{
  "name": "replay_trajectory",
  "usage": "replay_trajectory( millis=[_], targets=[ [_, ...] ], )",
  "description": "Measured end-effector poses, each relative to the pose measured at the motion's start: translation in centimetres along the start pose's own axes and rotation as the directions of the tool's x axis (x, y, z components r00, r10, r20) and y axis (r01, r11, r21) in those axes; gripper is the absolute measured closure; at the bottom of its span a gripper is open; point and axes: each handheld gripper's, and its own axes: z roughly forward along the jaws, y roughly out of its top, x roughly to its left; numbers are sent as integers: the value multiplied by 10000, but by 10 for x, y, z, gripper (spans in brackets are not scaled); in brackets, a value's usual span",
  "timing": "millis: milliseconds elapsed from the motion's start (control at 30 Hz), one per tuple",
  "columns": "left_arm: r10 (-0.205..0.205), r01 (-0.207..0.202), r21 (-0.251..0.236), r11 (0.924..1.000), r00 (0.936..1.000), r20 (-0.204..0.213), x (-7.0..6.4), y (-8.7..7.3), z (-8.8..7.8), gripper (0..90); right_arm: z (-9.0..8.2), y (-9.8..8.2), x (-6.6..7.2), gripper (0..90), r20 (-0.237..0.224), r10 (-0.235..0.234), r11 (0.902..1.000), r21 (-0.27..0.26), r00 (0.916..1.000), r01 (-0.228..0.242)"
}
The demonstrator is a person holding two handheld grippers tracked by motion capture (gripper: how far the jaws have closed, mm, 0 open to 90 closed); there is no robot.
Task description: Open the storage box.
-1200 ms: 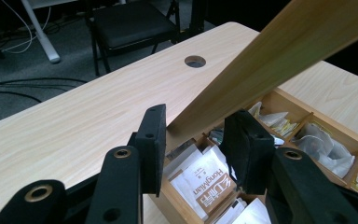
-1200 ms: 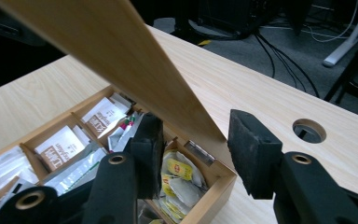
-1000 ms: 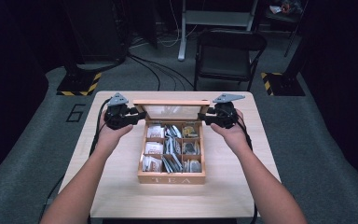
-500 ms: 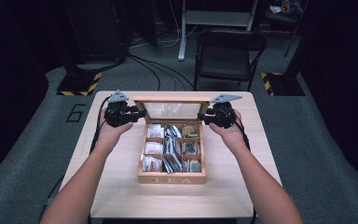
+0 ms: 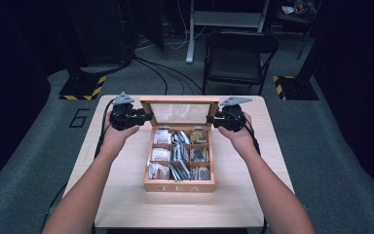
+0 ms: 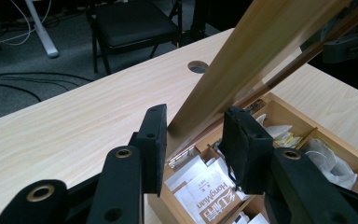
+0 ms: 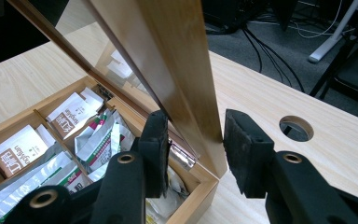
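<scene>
High view | pale wood table (image 5: pixel 126 204) | grey floor | 1 black chair (image 5: pixel 236 58), seemingly folding

Raised wooden lid (image 7: pixel 177 65) stands between the black jaws — tea bags (image 7: pixel 70 114) below.

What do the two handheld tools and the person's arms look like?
Both tongs, left and right, are matte black with two flat padded jaws, brass-coloured rivets, a grey three-cornered plate on top and a black trailing cable. The forearms are bare, no sleeves.
</scene>
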Motion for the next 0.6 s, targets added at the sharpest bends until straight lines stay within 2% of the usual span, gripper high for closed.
replay_trajectory(
  millis=[167,467,567,600],
  targets=[
    [-161,161,-64,9998,9999,55,3,1,2,611,2,2,0,618,137,-291,9996,15,9995,290],
    [-356,356,-62,9993,9994,25,6,5,5,607,4,5,-3,624,141,-156,9998,85,9998,155],
    [-391,391,-32,9992,9992,-127,6,4,5,576,4,6,-3,626,162,-150,9998,135,9998,147],
    [-394,393,-26,9992,9988,-281,7,4,6,527,5,7,-4,627,139,-215,9997,155,9997,212]
  ],
)
